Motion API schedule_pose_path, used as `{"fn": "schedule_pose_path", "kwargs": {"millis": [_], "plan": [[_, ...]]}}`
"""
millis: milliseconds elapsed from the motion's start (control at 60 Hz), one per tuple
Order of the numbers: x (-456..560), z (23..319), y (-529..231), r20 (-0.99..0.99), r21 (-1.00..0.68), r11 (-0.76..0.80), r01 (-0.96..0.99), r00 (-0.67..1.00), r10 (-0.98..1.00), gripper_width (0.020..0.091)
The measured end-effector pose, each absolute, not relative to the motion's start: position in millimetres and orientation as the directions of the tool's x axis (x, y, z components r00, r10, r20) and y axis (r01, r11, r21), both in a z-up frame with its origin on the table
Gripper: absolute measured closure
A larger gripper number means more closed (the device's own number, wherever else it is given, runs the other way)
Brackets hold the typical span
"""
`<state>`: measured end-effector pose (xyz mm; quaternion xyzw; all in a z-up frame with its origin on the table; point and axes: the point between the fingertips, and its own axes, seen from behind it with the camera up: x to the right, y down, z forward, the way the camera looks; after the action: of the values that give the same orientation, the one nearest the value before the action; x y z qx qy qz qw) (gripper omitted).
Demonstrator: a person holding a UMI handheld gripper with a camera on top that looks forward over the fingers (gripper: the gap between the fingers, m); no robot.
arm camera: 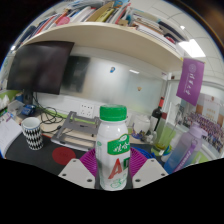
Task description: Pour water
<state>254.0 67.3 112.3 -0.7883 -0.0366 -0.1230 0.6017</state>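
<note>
A white bottle with a green cap and a green and red label stands upright between my fingers. My gripper is shut on the bottle, the purple pads pressing its sides. The bottle's base is hidden below the fingers. A cup with a black and white pattern stands on the desk, beyond the fingers to the left. A red round mat lies on the desk between the cup and the left finger.
A dark monitor hangs on the wall behind the cup. A shelf with books runs overhead. A grey device and cables sit mid-desk. A purple banner and cluttered items stand to the right.
</note>
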Motion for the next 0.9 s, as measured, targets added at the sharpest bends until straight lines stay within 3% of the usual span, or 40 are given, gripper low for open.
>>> {"fn": "schedule_pose_path", "kwargs": {"millis": [183, 400, 633, 900], "plan": [[209, 135, 90, 0.613, -0.71, -0.375, 0.596, 0.785, 0.087, 0.0733], [157, 156, 126, 0.912, -0.209, -0.289, 0.934, 0.293, 0.287, 0.0732], [105, 155, 150, 0.925, 0.179, -0.121, 0.976, -0.125, 0.36, 0.0732], [85, 135, 163, 0.835, 0.449, -0.065, 0.891, -0.393, 0.385, 0.0734]]}}
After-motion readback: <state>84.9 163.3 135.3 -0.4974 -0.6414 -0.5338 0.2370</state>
